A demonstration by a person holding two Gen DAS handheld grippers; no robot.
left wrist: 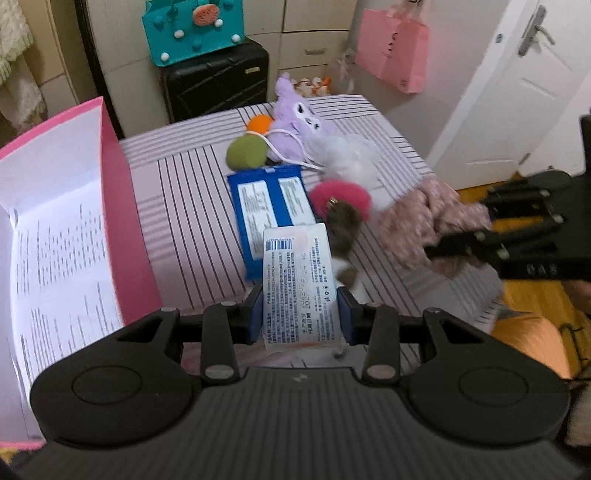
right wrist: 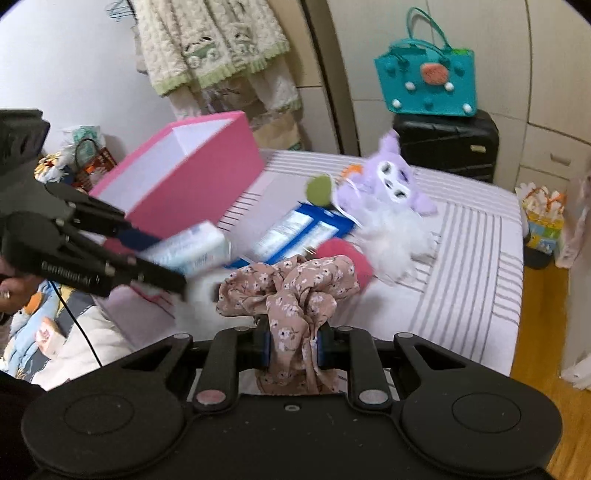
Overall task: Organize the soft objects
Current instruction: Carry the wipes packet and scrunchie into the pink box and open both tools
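My left gripper [left wrist: 301,314] is shut on a white tissue pack [left wrist: 299,280] and holds it above the striped surface [left wrist: 184,229], beside the open pink box [left wrist: 122,206]. It also shows in the right wrist view [right wrist: 159,258] with the pack [right wrist: 192,247]. My right gripper [right wrist: 293,345] is shut on a pink floral cloth [right wrist: 291,288]; it shows in the left wrist view [left wrist: 461,243] with the cloth [left wrist: 424,218]. A blue pack [left wrist: 269,206], purple plush [left wrist: 295,118], white fluffy toy [left wrist: 351,155], pink pom [left wrist: 343,195], green ball [left wrist: 245,151] and orange ball [left wrist: 260,123] lie on the surface.
The pink box [right wrist: 195,166] stands at the left. A black suitcase [left wrist: 218,81] with a teal bag [left wrist: 192,29] is behind. A pink bag [left wrist: 395,51] hangs by the white door [left wrist: 517,92]. Wooden floor [right wrist: 535,314] lies right of the surface's edge.
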